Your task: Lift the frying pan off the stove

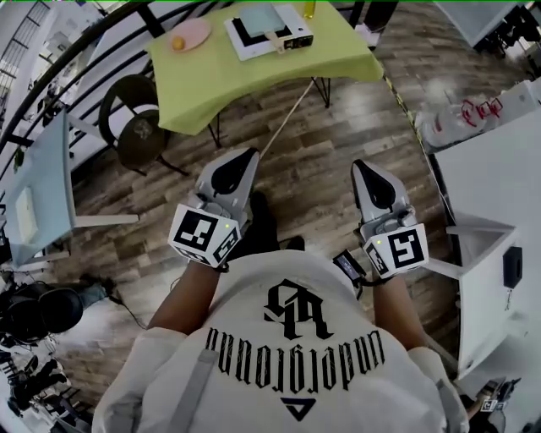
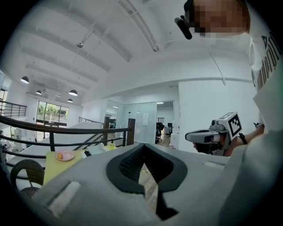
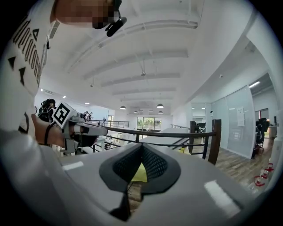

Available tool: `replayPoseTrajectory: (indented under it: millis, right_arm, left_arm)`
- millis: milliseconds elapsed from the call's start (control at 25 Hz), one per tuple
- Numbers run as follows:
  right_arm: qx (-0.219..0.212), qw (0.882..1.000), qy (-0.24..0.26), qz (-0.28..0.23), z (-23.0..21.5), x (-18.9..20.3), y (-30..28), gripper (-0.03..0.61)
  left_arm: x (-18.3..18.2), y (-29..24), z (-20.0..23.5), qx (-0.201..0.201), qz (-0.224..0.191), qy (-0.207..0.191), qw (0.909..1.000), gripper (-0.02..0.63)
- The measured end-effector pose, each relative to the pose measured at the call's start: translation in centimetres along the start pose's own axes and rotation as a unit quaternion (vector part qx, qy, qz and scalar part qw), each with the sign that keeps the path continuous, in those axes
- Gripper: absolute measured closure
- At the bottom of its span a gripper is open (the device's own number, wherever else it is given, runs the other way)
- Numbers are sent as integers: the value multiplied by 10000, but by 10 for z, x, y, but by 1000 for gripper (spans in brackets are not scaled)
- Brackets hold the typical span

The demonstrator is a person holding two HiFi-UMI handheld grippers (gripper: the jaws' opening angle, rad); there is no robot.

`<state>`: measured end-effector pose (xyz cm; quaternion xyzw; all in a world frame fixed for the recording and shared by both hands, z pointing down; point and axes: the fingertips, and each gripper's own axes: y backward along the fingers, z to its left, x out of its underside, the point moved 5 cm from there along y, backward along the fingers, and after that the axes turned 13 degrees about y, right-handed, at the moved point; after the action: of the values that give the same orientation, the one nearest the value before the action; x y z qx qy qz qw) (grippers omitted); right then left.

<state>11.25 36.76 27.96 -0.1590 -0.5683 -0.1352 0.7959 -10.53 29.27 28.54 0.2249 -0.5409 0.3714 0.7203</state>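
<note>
Far ahead of me stands a table under a yellow-green cloth (image 1: 338, 51). On it lies a white stove unit (image 1: 296, 25) with a pale blue-green pan (image 1: 262, 19) on top, its light handle pointing toward me. My left gripper (image 1: 243, 159) and right gripper (image 1: 362, 167) are held close to my chest, well short of the table, both shut and empty. In the left gripper view my left gripper (image 2: 142, 148) has its jaws together, and the right gripper (image 2: 194, 137) shows beside it. My right gripper (image 3: 141, 148) is likewise shut in its own view.
A pink plate (image 1: 191, 35) with an orange thing and a yellow bottle (image 1: 309, 8) share the table. A dark chair (image 1: 139, 127) stands at its left. A black railing (image 1: 76, 63) curves behind. White desks (image 1: 499, 194) and plastic bags (image 1: 461, 118) lie right, a grey table (image 1: 42, 186) left.
</note>
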Motion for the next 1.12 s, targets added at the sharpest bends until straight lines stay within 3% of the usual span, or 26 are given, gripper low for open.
replayPoseTrajectory:
  millis: [320,640,920,1120]
  right_arm:
    - [-149,9997,105,140,-24,5,-69,577]
    - [-118,9998,123,115,-50,-9,-178,577]
    - [-104,9998,17,169,-56,-17,-251,577]
    - [-201,9996,71,200,-54,-18,-282,577]
  left_arm:
    - [-16,-55,52,131,-38,90,9999,607]
    - [-54,-105,143,316,-15,203,9993,607]
    - [-80,-130,206,556,6,127,9984,607]
    - [-84,-140,233,490,73,234,9985,607]
